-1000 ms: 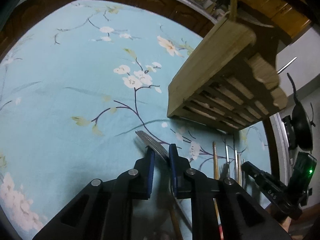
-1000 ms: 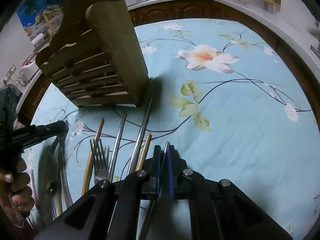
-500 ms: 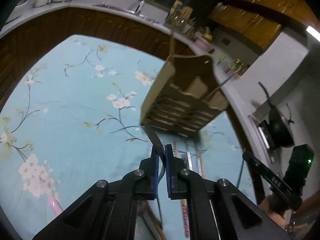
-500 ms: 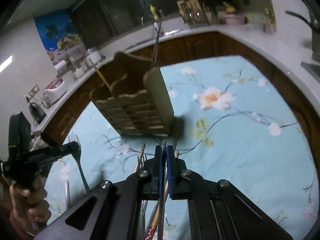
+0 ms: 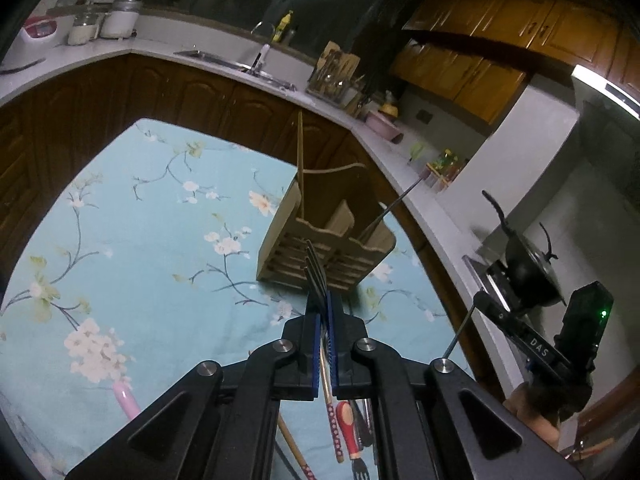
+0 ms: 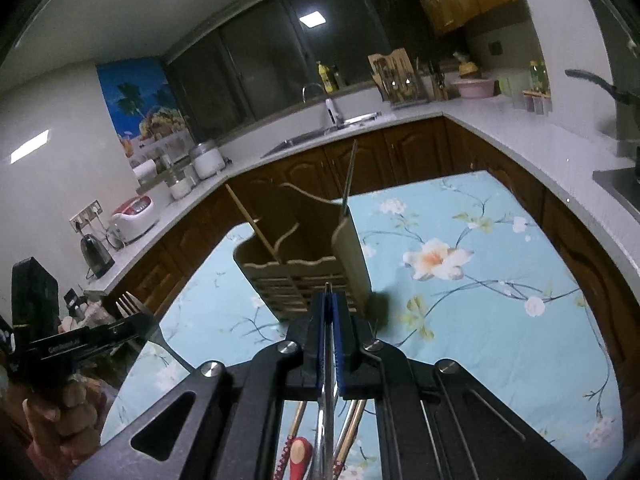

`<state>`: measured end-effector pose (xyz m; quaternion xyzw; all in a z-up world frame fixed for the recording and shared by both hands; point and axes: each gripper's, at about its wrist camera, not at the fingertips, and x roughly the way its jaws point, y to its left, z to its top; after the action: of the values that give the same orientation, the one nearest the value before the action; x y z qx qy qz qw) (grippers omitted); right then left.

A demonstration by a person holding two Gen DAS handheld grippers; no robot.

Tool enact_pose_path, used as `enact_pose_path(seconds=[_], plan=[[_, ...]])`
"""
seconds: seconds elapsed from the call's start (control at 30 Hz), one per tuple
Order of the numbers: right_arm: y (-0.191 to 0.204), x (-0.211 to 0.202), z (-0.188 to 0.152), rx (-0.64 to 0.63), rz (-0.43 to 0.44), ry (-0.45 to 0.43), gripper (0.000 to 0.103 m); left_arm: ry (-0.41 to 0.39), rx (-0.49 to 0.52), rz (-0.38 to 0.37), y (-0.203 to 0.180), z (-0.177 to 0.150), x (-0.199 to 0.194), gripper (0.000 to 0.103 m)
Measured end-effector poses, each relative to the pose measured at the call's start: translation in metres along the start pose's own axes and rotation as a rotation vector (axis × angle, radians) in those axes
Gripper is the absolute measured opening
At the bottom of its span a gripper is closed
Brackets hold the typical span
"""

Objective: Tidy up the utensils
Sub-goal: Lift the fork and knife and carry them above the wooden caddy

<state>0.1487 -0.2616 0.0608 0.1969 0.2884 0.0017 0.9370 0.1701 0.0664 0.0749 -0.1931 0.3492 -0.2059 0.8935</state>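
Observation:
A wooden utensil holder (image 5: 332, 240) (image 6: 308, 264) stands on the floral blue tablecloth (image 5: 140, 240). It holds a wooden chopstick (image 5: 300, 160) and a thin metal stick (image 5: 396, 204). My left gripper (image 5: 323, 300) is shut on a metal fork (image 5: 314, 268), tines up, raised in front of the holder; it also shows in the right wrist view (image 6: 132, 308). My right gripper (image 6: 329, 300) is shut on a thin metal utensil (image 6: 328, 360), held above the table before the holder; its end shows in the left wrist view (image 5: 460, 332).
Several loose utensils lie on the cloth below the grippers: a red-handled one (image 5: 346, 424), dotted chopsticks (image 5: 334, 420), a fork (image 5: 360, 468), a pink handle (image 5: 126, 400). Kitchen counters with a sink (image 6: 320, 136) surround the table. A black pan (image 5: 528, 272) sits at right.
Both grippers have lifted off the table with their utensils and tilted up, so the holder's top and the kitchen behind it now show.

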Motion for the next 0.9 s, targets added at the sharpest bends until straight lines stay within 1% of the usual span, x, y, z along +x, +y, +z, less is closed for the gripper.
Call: enact_pose_path(seconds=[0.1,0.33,0.5,0.67,0.9], plan=[[0.002,-0.006,0.004,0.004,0.008,-0.024,0.004,-0.021,-0.002,-0.012,-0.001,0.002,-0.01,0.001],[0.007,-0.02,0.018,0.004,0.021,-0.116,0.004,-0.087,0.003,-0.038,-0.006,0.013,-0.031,0.001],[0.012,-0.025,0.033,-0.004,0.028,-0.168,0.004,-0.119,0.009,-0.051,-0.007,0.02,-0.034,0.001],[0.017,-0.028,0.047,-0.022,0.037,-0.201,0.004,-0.147,0.023,-0.06,-0.01,0.027,-0.036,0.001],[0.021,-0.031,0.063,-0.042,0.041,-0.243,0.004,-0.168,0.031,-0.067,-0.011,0.028,-0.032,0.001]])
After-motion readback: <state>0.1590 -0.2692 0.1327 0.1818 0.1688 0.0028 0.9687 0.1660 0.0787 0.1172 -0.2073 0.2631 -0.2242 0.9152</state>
